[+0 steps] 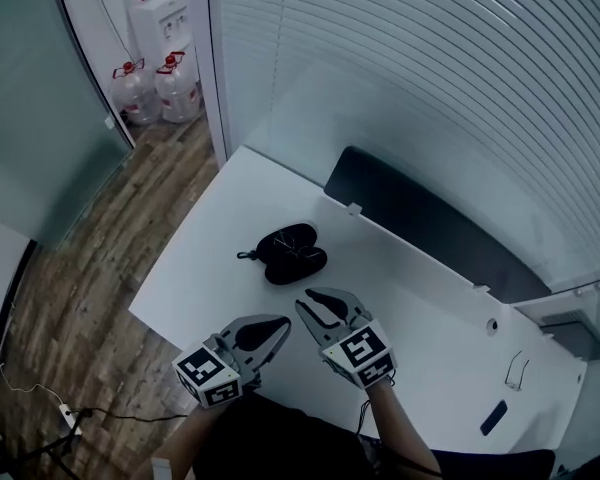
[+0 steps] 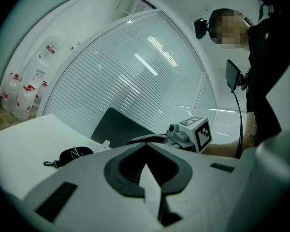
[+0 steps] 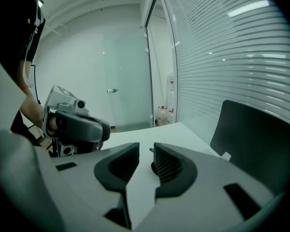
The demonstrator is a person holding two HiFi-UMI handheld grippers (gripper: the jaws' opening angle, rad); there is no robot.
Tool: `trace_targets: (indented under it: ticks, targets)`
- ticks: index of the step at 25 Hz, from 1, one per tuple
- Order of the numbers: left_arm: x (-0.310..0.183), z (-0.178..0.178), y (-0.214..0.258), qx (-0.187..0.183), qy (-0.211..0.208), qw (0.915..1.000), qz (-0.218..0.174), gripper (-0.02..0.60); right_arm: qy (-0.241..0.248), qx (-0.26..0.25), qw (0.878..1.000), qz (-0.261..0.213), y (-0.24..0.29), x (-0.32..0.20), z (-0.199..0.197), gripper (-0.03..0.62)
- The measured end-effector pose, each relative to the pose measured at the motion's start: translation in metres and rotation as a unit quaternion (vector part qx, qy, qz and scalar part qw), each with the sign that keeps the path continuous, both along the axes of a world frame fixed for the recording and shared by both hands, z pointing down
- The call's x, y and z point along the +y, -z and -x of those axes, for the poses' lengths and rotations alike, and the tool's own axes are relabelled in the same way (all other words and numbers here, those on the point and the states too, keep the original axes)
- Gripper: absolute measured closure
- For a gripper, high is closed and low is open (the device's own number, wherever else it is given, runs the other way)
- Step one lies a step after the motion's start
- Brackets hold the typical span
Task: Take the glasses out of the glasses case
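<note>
A black glasses case (image 1: 291, 253) lies on the white table (image 1: 210, 268), its small clip pointing left. It also shows at the left in the left gripper view, case (image 2: 75, 153). Both grippers hover near the table's front edge, short of the case and apart from it. My left gripper (image 1: 283, 320) has its jaws together, tips meeting (image 2: 145, 145), with nothing in them. My right gripper (image 1: 302, 301) sits just right of it, pointing down toward the case. Its jaws stand apart (image 3: 146, 150) with only bare table between them.
A dark panel (image 1: 430, 233) stands along the table's far edge, in front of the white blinds. A small dark object (image 1: 493, 418) and a wire piece (image 1: 517, 368) lie at the table's right end. Water bottles (image 1: 155, 88) stand on the wooden floor to the left.
</note>
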State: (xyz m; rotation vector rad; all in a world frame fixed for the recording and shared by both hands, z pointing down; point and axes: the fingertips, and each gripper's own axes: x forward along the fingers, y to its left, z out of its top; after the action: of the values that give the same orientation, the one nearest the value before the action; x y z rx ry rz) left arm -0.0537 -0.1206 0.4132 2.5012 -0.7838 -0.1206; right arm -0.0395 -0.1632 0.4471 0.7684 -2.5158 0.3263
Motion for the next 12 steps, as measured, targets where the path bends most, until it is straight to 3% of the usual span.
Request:
trace_targets:
  ticks: [12]
  targets:
    - [-0.023, 0.001, -0.044, -0.005, -0.025, 0.9991, 0.033, 0.575, -0.009, 0.054, 0.998, 0.017, -0.047, -0.035, 0.004, 0.500]
